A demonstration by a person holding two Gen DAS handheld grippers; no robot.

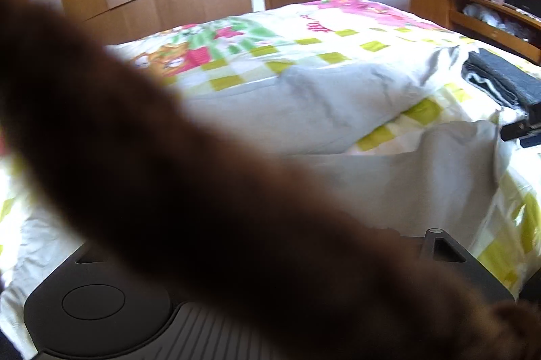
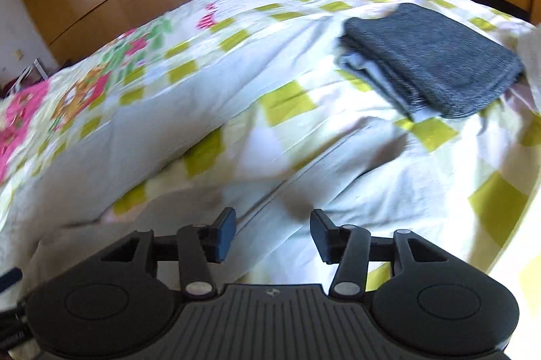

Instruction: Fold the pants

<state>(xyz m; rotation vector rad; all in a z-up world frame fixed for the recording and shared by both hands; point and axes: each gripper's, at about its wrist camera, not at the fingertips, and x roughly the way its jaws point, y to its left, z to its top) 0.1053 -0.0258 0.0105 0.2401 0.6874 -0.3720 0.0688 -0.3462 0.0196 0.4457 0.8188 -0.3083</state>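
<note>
Pale grey pants (image 2: 189,126) lie spread across the patterned bed (image 2: 500,201), legs splayed toward the far left and waist near my right gripper (image 2: 272,233). Its fingers (image 2: 226,233) stand apart, empty, hovering just above the near cloth. A brown furry sleeve (image 1: 189,177) blocks most of the left wrist view, so I cannot tell whether the left gripper (image 1: 439,246) is apart or together. A folded dark grey garment (image 2: 436,62) sits at the far right, well apart. To do this well, I judge I should lower onto one edge, pinch a single layer, and clear the sleeve before lifting.
</note>
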